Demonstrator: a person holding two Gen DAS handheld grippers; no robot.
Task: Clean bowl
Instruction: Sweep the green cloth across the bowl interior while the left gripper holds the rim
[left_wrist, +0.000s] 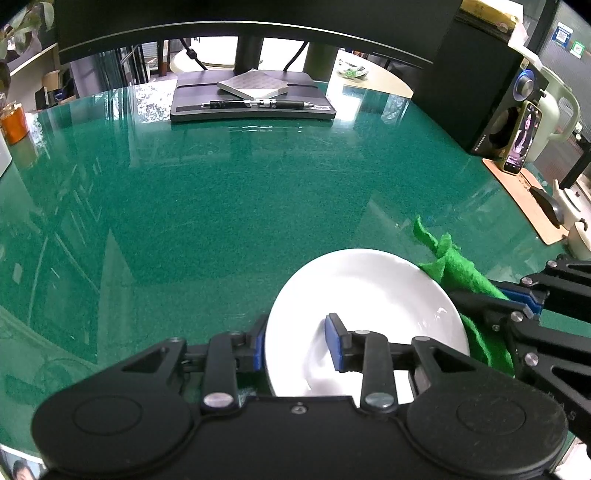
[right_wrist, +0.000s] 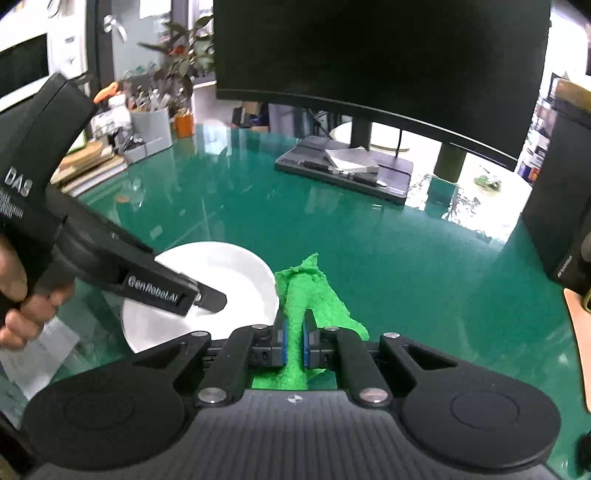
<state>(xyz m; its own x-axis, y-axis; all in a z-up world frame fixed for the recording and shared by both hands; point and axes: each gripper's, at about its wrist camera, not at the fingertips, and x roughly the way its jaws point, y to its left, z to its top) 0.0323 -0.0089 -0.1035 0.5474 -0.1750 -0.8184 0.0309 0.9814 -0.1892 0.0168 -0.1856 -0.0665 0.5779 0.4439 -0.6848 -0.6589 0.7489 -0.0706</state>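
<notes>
A white bowl (left_wrist: 373, 295) sits on the green table near me; it also shows in the right wrist view (right_wrist: 229, 273). My left gripper (left_wrist: 297, 341) straddles the bowl's near left rim, one blue pad outside and one inside, with a gap still between the pads and the wall. My right gripper (right_wrist: 294, 339) is shut on a green cloth (right_wrist: 310, 291), which hangs beside the bowl's right rim. The cloth shows in the left wrist view (left_wrist: 458, 269), touching the bowl's right edge, with the right gripper (left_wrist: 517, 314) behind it.
A monitor (right_wrist: 380, 62) on a dark stand base (left_wrist: 251, 98) with a notepad and pen stands at the back. A black speaker (left_wrist: 476, 92), a phone (left_wrist: 522, 138), a kettle and a mouse on a mat stand at right. An orange jar (left_wrist: 13, 123) is far left.
</notes>
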